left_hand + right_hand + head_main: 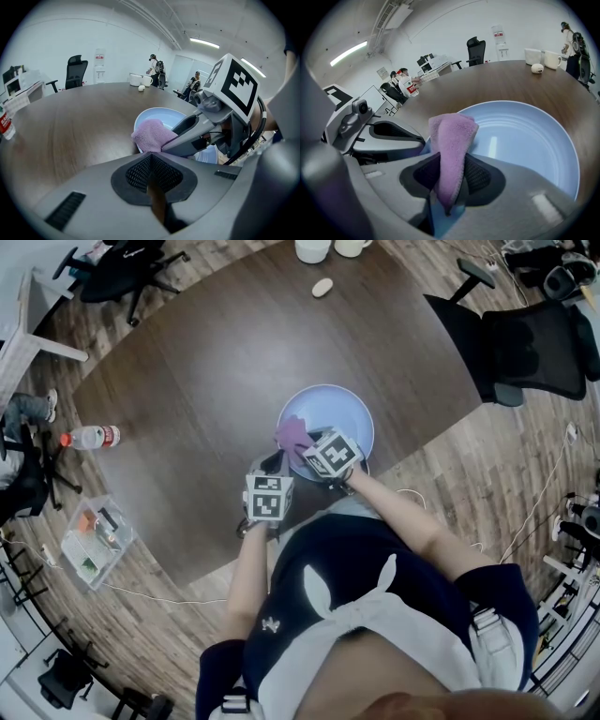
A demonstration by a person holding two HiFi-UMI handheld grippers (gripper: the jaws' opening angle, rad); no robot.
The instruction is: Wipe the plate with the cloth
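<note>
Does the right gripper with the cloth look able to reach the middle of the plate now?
Probably yes. The right gripper, jaws shut on the cloth, is at the near rim of the plate, whose inside ahead is bare. The left gripper sits to the side, out of the way.

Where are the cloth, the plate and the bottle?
cloth [452,140]: right gripper view, on its folded middle.
plate [520,136]: right gripper view, on its bare blue inside.
bottle [91,437]: head view, on its clear body.
</note>
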